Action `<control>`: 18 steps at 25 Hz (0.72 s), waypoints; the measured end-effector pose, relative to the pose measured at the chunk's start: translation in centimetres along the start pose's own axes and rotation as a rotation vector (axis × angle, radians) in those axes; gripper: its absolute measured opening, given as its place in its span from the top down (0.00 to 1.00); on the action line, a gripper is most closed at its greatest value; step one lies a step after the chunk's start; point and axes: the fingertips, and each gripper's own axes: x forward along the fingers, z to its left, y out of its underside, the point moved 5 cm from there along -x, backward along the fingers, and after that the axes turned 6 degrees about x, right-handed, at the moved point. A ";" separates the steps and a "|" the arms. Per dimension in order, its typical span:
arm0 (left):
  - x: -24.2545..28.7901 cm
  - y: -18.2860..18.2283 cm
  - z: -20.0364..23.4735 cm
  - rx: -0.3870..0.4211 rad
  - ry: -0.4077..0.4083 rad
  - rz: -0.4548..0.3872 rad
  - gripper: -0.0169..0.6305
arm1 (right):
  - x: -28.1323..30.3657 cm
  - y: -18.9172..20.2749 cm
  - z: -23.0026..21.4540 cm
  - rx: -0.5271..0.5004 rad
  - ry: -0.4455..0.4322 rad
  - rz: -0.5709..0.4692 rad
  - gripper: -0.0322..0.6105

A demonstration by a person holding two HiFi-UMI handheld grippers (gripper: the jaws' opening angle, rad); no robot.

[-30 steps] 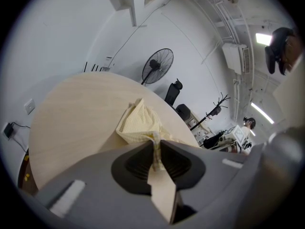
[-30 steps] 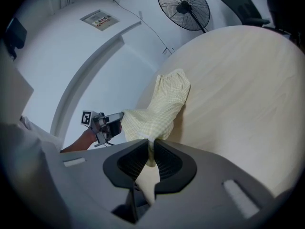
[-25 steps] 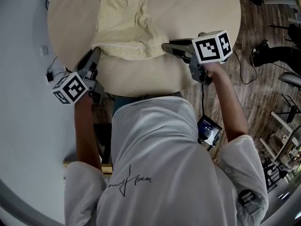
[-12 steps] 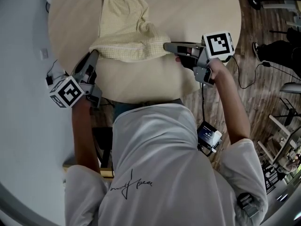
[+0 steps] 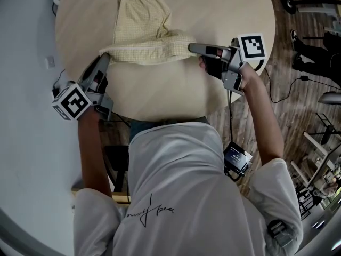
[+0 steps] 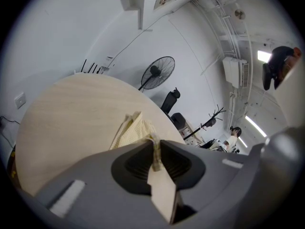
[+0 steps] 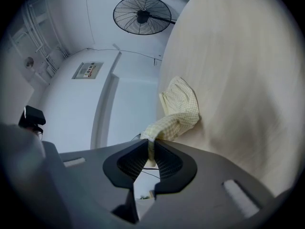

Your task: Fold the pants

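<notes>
Here, in the head view, the yellow checked pants (image 5: 143, 33) lie on the far half of the round table (image 5: 160, 95), with their near edge raised off the table as a taut band between the two grippers. The left gripper (image 5: 103, 60) holds that band's left end over the table's left side; the right gripper (image 5: 193, 48) holds the right end nearer the table's middle. Compared with a second ago, both grippers stand farther in from the table's near rim, the held edge has travelled with them, and more bare table shows on the person's side. This suggests that the fold is under way: the lower part of the garment is being carried over the part that lies flat.

In the left gripper view, the jaws stand narrow and pinch a thin strip of the checked cloth; the rest of the garment trails away across the table's surface.

In the right gripper view, the jaws are likewise nearly together, clamped on a corner of the cloth, which hangs slightly above the table before it meets the flat part. By this reading, the fold is not yet laid down.
</notes>
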 end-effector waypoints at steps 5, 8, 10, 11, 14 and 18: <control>0.5 0.3 0.2 -0.001 0.027 0.014 0.81 | -0.1 -0.1 -0.6 0.010 -0.012 -0.020 0.89; 0.9 0.6 0.2 0.000 0.047 0.026 0.81 | -0.2 -0.3 -1.0 0.020 -0.016 -0.036 0.89; 1.1 0.5 0.2 0.002 0.052 0.030 0.81 | -0.2 -0.5 -1.2 0.028 -0.022 -0.047 0.89; 1.2 0.4 0.2 0.004 0.053 0.031 0.81 | -0.1 -0.6 -1.1 0.035 -0.026 -0.052 0.89; 1.3 -0.5 0.5 0.020 0.049 0.029 0.81 | 0.1 -1.2 -0.7 0.059 -0.037 -0.073 0.89; 2.7 -1.2 1.1 -0.007 0.068 0.044 0.81 | 0.5 -2.7 -1.2 0.088 -0.049 -0.085 0.89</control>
